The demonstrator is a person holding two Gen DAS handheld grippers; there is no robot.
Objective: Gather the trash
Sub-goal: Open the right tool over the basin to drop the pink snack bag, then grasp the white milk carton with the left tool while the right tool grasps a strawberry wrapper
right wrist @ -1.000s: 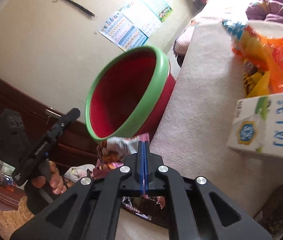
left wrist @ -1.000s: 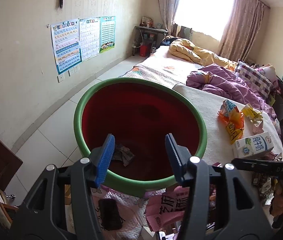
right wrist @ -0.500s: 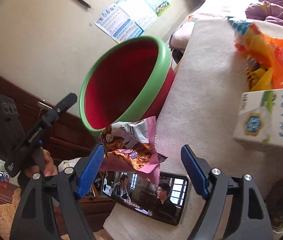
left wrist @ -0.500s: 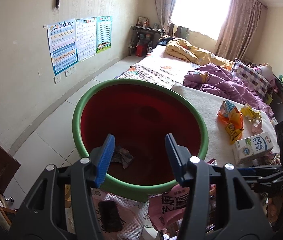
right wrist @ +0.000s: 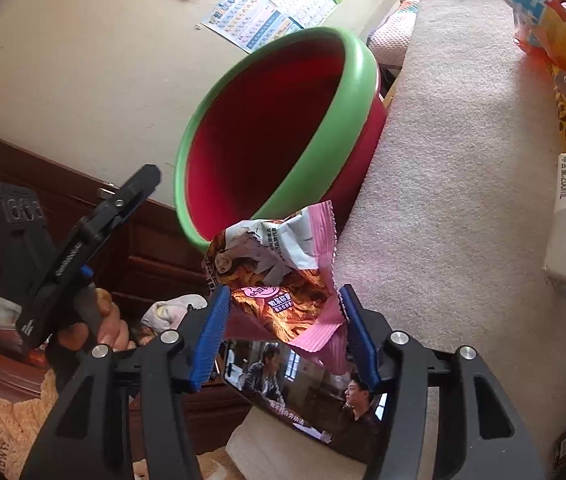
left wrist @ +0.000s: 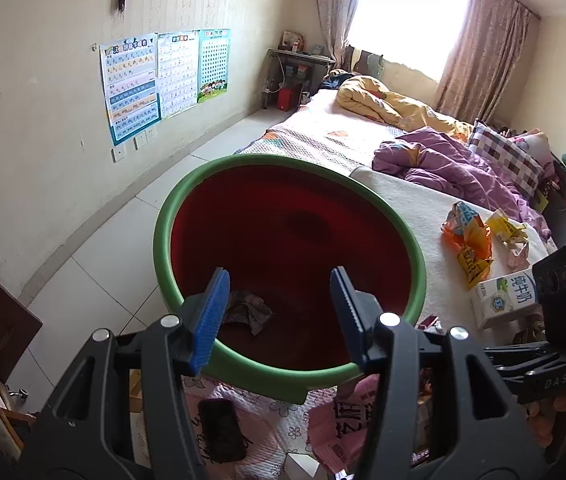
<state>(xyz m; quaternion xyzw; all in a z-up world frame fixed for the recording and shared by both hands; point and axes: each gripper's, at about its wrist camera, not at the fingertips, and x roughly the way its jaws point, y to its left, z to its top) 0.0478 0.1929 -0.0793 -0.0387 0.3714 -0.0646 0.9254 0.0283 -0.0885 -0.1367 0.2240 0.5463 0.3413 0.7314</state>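
Note:
A pink snack wrapper (right wrist: 279, 264) lies crumpled at the bed's edge, partly on a phone (right wrist: 307, 384) playing a video. My right gripper (right wrist: 285, 296) straddles the wrapper; its jaws are closing and the pads have reached the wrapper's two edges without squeezing it. A red basin with a green rim (right wrist: 357, 92) stands just beyond on the floor. In the left wrist view my left gripper (left wrist: 279, 280) hangs open over the basin's rim (left wrist: 243, 376), with nothing between its pads. A dark crumpled scrap (left wrist: 249, 312) lies inside the basin.
On the cream blanket lie an orange snack bag (left wrist: 467, 240), a yellow wrapper (left wrist: 507, 228) and a white milk carton (left wrist: 503, 300). A black phone (left wrist: 221, 428) rests on a floral cover below the basin. A hand (right wrist: 99, 328) grips the left tool beside a dark wooden cabinet.
My right gripper went from shut to wide open, dropped over the pink wrapper, and has narrowed around it. The left gripper and the basin have stayed put.

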